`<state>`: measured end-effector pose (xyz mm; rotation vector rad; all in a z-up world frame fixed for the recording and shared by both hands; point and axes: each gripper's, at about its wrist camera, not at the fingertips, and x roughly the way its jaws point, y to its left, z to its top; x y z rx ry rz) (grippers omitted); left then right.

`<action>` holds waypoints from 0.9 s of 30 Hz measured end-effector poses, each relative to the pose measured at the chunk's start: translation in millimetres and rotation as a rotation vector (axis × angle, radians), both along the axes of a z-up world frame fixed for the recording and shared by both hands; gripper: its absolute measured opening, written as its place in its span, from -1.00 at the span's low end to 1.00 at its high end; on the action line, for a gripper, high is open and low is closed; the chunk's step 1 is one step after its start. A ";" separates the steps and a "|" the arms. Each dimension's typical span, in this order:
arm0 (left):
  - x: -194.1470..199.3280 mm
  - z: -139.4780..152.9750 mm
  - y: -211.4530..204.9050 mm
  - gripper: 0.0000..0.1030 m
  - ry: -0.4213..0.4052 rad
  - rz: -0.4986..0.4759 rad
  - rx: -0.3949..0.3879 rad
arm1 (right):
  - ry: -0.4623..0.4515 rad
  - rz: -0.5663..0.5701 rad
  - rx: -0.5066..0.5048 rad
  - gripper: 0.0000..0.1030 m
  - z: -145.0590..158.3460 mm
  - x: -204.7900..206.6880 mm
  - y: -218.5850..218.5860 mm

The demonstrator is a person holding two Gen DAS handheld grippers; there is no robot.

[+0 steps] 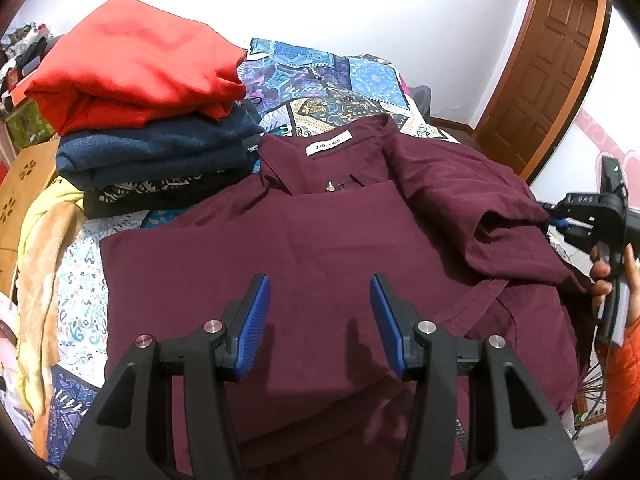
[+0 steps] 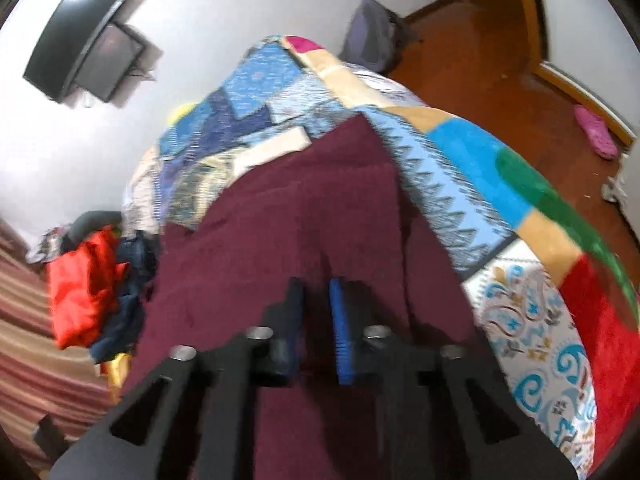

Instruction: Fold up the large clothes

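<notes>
A maroon shirt (image 1: 304,248) lies spread on the patchwork bedspread (image 1: 320,76), collar and white label at the far end, its left side folded in. My left gripper (image 1: 320,308) hovers open and empty over the shirt's near middle. My right gripper (image 1: 550,216) is at the shirt's right edge, shut on a raised fold of the maroon fabric. In the blurred right wrist view the right gripper (image 2: 316,312) has its jaws nearly together with the maroon shirt (image 2: 248,248) between them.
A stack of folded clothes, red (image 1: 132,64) on dark blue (image 1: 160,152) on black patterned, stands at the left of the bed. Yellow-orange cloth (image 1: 44,248) hangs at the left edge. A wooden door (image 1: 552,60) is at right. A backpack (image 2: 372,36) sits on the floor.
</notes>
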<state>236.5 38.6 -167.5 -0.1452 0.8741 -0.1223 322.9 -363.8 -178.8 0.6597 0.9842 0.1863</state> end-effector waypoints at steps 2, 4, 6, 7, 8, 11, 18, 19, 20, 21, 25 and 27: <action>0.3 1.2 0.4 -0.02 -0.001 0.003 0.001 | -0.035 0.033 0.031 -0.84 8.6 0.1 2.2; 1.5 2.8 1.1 -0.02 -0.002 0.010 -0.005 | -0.071 0.072 0.042 -0.85 20.4 0.8 10.6; 4.2 7.1 -2.1 -0.02 -0.003 0.005 -0.009 | -0.123 0.115 0.025 -0.85 35.4 -2.1 23.2; 5.7 9.7 -4.8 -0.02 -0.007 -0.002 -0.004 | -0.151 0.137 0.005 -0.85 42.0 -3.6 33.2; 7.3 14.1 -9.7 -0.02 -0.018 -0.013 0.006 | -0.175 0.159 -0.010 -0.85 47.8 -5.9 40.0; 12.7 25.7 -26.8 -0.02 -0.057 -0.063 0.045 | -0.223 0.236 -0.016 -0.85 62.3 -11.2 62.3; 33.9 21.6 -71.5 0.06 -0.080 -0.157 0.118 | -0.254 0.363 0.007 -0.85 73.8 -9.5 107.1; 39.3 17.9 -76.0 0.06 -0.079 -0.150 0.144 | -0.253 0.372 0.008 -0.85 74.4 -9.4 111.0; 47.0 13.1 -81.0 0.05 -0.072 -0.151 0.165 | -0.254 0.388 0.007 -0.85 74.9 -10.2 115.5; 52.3 9.8 -83.5 0.05 -0.067 -0.154 0.171 | -0.256 0.402 0.003 -0.85 75.2 -11.2 120.0; 71.2 4.9 -90.1 0.03 -0.077 -0.140 0.169 | -0.282 0.452 -0.046 -0.84 78.7 -18.4 133.5; 74.1 10.1 -90.6 -0.25 -0.108 -0.126 0.154 | -0.296 0.466 -0.071 -0.83 81.5 -21.0 136.2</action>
